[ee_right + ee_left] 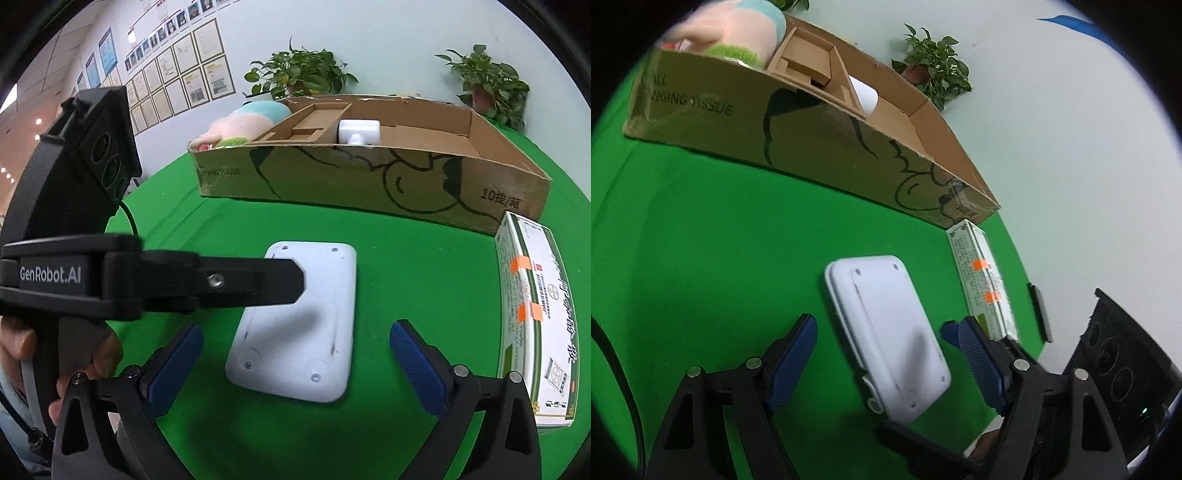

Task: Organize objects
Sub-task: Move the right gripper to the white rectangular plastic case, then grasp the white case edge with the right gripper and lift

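- The soft toy (251,120) lies at the far left end of the cardboard box (369,181), so that one looks put away
- Next to it in the box is a brown cardboard tray (314,122), and then a small white thing (359,131) in the middle part; the right part of the box looks bare
- The left claw (882,338) comes in from the left, tipped down over the white flat device (295,317); its pads stand apart on each side of the device and do not press it
- The white flat device lies on the green counter (424,266), near us, in front of the box; it is not in the box yet
- The right claw (295,349) is wide apart too, with nothing in it, at the near end of the device
- The green and white packet box (532,317) sits on the counter at the right, close to the box corner, not put away
- So I think some of the job is done, and the device and the packet box are left
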Available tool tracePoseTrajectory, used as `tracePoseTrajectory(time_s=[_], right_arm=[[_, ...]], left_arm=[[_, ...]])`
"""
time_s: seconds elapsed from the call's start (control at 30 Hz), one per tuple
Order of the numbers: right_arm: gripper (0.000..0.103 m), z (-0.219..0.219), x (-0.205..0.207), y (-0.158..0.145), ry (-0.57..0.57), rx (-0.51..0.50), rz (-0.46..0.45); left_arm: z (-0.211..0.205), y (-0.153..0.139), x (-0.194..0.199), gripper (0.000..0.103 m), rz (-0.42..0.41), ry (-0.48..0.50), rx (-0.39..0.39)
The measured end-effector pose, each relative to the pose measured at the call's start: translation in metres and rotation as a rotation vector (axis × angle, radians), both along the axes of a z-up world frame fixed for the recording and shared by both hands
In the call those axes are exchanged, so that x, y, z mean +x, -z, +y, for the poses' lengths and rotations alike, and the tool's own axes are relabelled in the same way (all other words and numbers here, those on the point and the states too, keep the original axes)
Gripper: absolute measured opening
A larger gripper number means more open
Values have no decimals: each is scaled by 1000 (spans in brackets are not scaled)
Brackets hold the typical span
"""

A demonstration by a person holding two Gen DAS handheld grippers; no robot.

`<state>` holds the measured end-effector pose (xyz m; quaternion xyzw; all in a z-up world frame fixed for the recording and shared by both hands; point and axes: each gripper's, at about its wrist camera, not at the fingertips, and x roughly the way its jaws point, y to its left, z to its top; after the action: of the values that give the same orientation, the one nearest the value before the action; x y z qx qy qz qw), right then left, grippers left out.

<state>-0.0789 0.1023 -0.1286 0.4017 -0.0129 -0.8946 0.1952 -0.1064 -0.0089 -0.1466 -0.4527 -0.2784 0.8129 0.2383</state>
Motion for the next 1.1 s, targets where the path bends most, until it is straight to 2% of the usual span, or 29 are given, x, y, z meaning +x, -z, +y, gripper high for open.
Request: tracePoseTrajectory(time_s=[0.03, 0.23, 0.37, 0.47, 0.53, 0.83, 1.1], right_arm=[[100, -2, 1, 1, -7, -4, -4], [98, -8, 0, 3, -3, 17, -12], [79, -12, -5, 11, 5, 34, -45], [74, -19, -2, 12, 6, 86, -27], [68, -21, -1, 13, 21, 110, -17], [68, -23, 3, 14, 53, 111, -14], [67, -19, 14, 1, 88, 82, 16]], left_arm=[[1, 1, 1, 69, -10, 11, 16], [5, 3, 3, 58, -11, 32, -3], [6, 4, 3, 42, -13, 31, -39], [7, 4, 6, 41, -6, 24, -55], [9, 5, 7, 36, -2, 20, -69], [13, 3, 15, 33, 14, 34, -77], [19, -19, 19, 26, 81, 52, -79]])
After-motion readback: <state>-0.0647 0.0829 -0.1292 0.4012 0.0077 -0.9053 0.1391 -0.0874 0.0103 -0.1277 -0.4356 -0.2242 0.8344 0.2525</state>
